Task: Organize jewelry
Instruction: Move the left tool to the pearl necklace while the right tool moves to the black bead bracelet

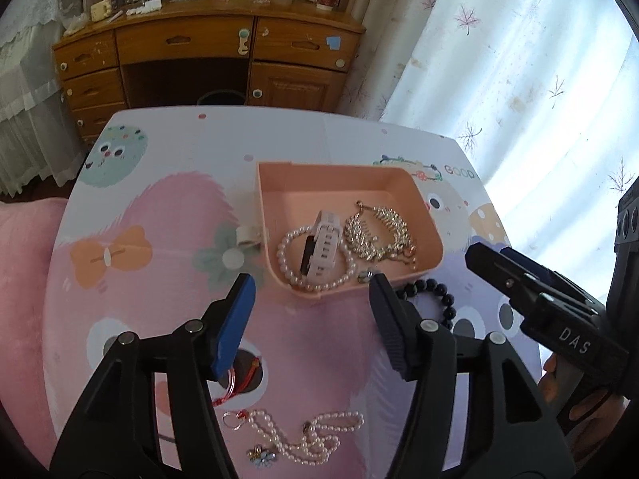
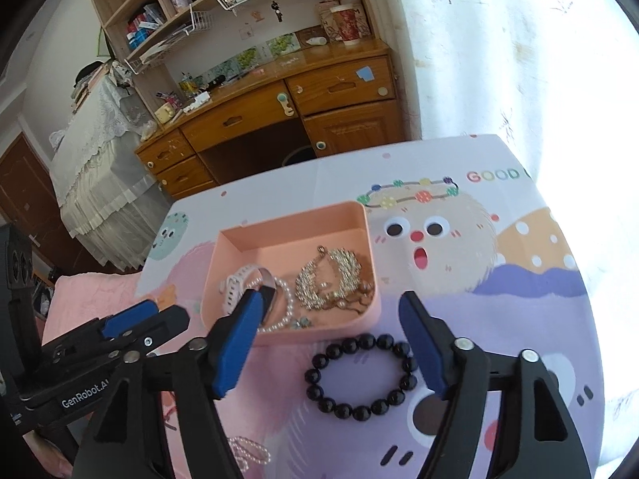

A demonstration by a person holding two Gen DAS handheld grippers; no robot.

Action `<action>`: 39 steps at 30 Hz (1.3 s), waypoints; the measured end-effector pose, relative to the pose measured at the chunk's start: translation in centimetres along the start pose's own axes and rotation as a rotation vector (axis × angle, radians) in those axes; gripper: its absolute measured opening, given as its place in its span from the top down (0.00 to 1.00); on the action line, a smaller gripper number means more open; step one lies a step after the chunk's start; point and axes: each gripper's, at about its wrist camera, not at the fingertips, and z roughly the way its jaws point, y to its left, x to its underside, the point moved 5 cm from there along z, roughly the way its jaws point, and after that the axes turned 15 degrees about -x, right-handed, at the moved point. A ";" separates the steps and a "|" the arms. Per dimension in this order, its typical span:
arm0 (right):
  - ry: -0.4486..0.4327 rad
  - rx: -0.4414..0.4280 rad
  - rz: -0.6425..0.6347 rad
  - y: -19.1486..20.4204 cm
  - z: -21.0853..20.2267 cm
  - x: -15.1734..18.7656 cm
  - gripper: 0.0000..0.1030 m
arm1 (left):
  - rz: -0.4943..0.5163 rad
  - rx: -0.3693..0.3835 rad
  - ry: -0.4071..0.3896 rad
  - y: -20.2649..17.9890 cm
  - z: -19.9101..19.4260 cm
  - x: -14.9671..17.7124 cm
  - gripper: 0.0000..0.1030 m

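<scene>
A pink tray (image 1: 427, 219) (image 2: 359, 219) on the cartoon-print table holds a white watch (image 1: 325, 241) (image 2: 235, 283), a pearl bracelet (image 1: 287, 263) (image 2: 285, 311), a gold rhinestone necklace (image 1: 375, 231) (image 2: 331, 275) and a small flower charm (image 1: 364, 276). A black bead bracelet (image 2: 361, 375) (image 1: 437, 293) lies on the table just in front of the tray. My right gripper (image 2: 331, 311) is open and empty above it. My left gripper (image 1: 311, 291) is open and empty at the tray's near edge. A pearl necklace (image 1: 303, 435), a flower charm (image 1: 261, 457) and a red string piece (image 1: 235, 383) lie below it.
A wooden desk (image 1: 207, 44) (image 2: 279, 111) with clutter stands beyond the table. A curtain (image 1: 519, 60) hangs at the right. A pink cushion (image 1: 20, 279) lies left of the table. A white ring-like piece (image 1: 247, 235) sits beside the tray's left wall.
</scene>
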 end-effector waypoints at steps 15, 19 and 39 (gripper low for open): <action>0.196 0.242 -0.347 1.2 1.5 9.0 0.15 | -0.069 0.088 0.275 6.8 1.2 11.4 0.45; 0.258 0.283 -0.454 1.3 1.9 10.3 0.15 | -0.073 0.077 0.311 7.1 0.8 12.9 0.45; 0.380 0.033 -0.953 3.7 1.2 13.1 0.15 | -0.365 -0.161 0.364 0.5 0.1 15.3 0.42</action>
